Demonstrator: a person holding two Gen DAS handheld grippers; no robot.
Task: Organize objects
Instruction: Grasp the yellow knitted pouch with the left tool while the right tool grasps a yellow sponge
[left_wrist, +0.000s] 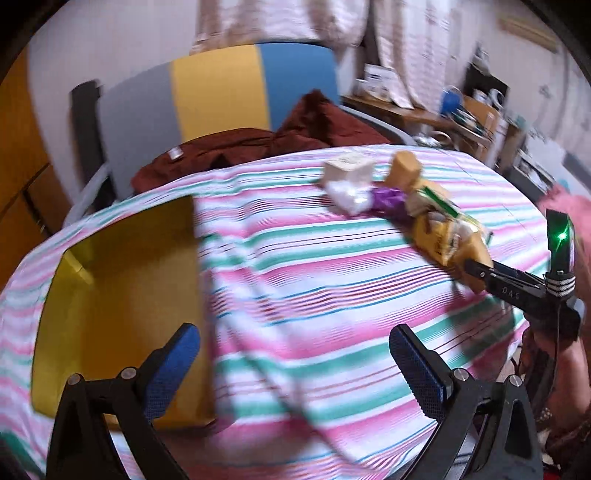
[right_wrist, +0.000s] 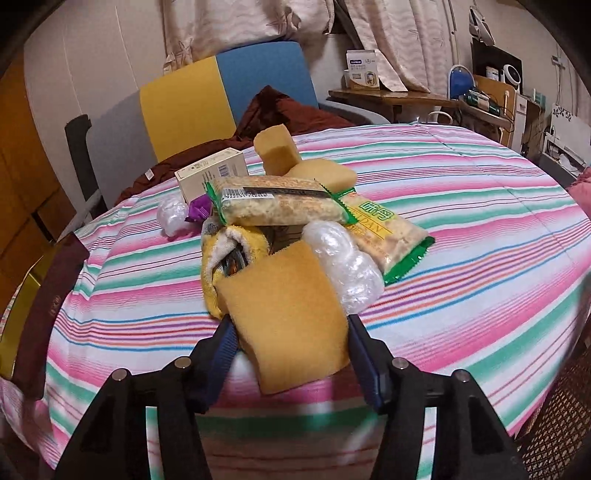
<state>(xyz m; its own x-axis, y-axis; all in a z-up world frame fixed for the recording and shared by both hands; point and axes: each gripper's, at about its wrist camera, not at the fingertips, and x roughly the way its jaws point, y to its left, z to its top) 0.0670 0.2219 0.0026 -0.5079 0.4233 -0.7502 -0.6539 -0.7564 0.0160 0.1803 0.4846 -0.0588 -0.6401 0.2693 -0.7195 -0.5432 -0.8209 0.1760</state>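
My right gripper (right_wrist: 290, 332) is shut on a yellow sponge (right_wrist: 288, 317) at the near end of a pile on the striped tablecloth (right_wrist: 461, 258). The pile holds two green-edged snack bars (right_wrist: 280, 203), a yellow cloth (right_wrist: 236, 243), plastic wrap (right_wrist: 343, 266), more sponges (right_wrist: 280, 151), a white box (right_wrist: 212, 173) and a purple wrapper (right_wrist: 199, 212). In the left wrist view my left gripper (left_wrist: 295, 354) is open and empty above the cloth, beside a yellow box (left_wrist: 122, 280). The right gripper (left_wrist: 476, 273) shows there, holding the sponge (left_wrist: 476, 258) by the pile (left_wrist: 436, 221).
A chair with grey, yellow and blue panels (right_wrist: 221, 92) stands behind the table with a dark red cloth (right_wrist: 280, 110) on it. A cluttered wooden desk (right_wrist: 424, 98) is at the back right. A dark red strip (right_wrist: 51, 295) lies by the yellow box at the table's left edge.
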